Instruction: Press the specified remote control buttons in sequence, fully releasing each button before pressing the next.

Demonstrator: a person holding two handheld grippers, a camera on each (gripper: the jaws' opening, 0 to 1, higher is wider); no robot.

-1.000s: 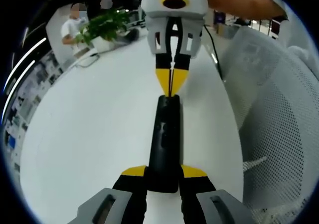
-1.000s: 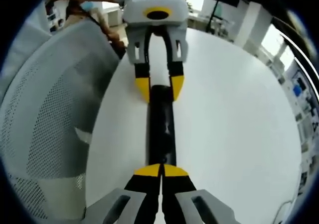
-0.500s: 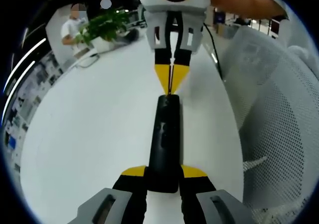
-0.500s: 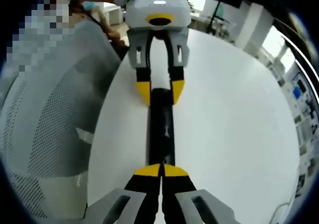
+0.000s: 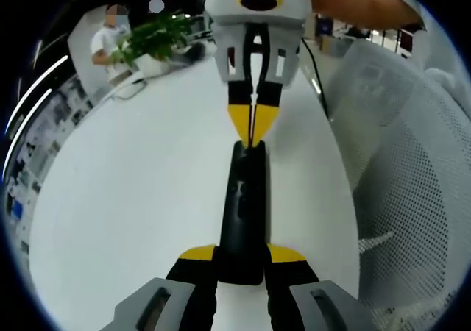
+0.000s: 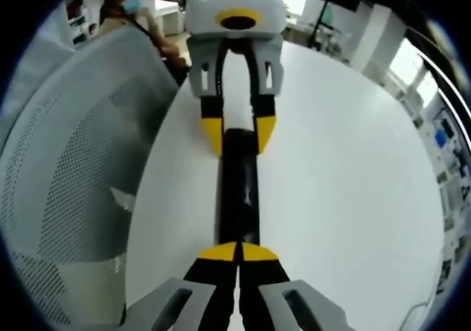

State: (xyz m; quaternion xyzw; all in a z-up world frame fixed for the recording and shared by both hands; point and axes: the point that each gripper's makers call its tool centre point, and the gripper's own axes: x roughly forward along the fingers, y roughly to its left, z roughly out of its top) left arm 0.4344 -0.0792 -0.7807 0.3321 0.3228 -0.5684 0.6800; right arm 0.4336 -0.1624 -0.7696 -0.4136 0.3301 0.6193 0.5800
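Both ends of the remote (image 5: 243, 213) are covered: left hand-held gripper (image 5: 241, 261) grasping it, right hand-held gripper (image 6: 237, 255) clenched.

We cannot read any button on the long black remote control (image 5: 245, 213); they are too small and dark. Its near end is hidden between the left gripper (image 5: 241, 256) jaws, its far end behind the right gripper (image 6: 238, 252) tips.

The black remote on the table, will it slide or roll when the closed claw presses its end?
Remote looks stiff and flat, so it probably won't roll. The white table looks smooth, so it might slide, but the left claw clamps one end, likely steadying it.
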